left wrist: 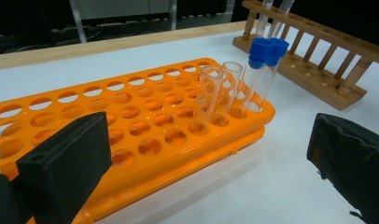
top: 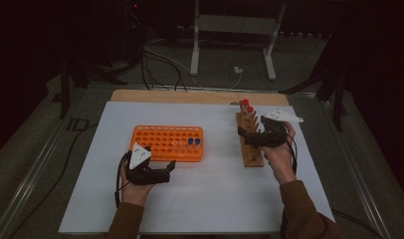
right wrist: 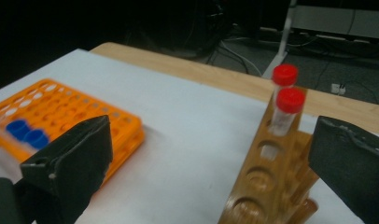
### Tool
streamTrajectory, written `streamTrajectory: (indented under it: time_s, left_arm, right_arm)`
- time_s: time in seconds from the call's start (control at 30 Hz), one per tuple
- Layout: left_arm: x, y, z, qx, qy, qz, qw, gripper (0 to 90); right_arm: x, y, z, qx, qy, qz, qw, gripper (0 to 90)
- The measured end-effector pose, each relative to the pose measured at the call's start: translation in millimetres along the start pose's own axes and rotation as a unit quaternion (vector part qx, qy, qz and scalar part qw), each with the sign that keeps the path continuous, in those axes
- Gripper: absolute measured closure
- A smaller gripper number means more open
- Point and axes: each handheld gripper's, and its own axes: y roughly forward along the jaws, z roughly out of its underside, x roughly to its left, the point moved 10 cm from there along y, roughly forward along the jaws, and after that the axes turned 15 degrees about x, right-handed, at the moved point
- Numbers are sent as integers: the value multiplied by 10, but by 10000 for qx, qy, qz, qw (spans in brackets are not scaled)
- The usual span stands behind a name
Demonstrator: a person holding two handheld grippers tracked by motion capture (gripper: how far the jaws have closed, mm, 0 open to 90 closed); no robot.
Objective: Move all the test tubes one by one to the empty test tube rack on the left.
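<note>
Just beside the orange tube rack (top: 167, 143), the left hand-held gripper (top: 165, 169) waits empty, jaws apart. Right of that rack, the right hand-held gripper (top: 247, 133), jaws wide, straddles the wooden rack (top: 251, 154) below two red-capped tubes (top: 247, 107).
</note>
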Motion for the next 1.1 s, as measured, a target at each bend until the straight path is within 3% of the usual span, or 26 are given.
streamTrajectory:
  time_s: [0.37, 0.6, 0.83, 0.93, 1.1]
  left_arm:
    - [21, -22, -7, -78, -86, -22, 9999, 4]
    - [27, -41, -7, -108, -121, -36, 9999, 4]
    - [49, -63, -5, -153, -171, -51, 9997, 5]
    - [53, -66, -3, -154, -177, -52, 9997, 5]
    - [51, -73, -2, -158, -181, -44, 9997, 5]
  right_arm:
    - [-289, 54, -231, -109, 256, 335, 9991, 45]
    - [-476, 213, -268, 51, 435, 496, 9978, 78]
    - [-612, 447, -184, 280, 608, 611, 9959, 250]
    - [-643, 516, -168, 284, 666, 613, 9955, 363]
    - [-653, 606, -171, 309, 501, 766, 9953, 502]
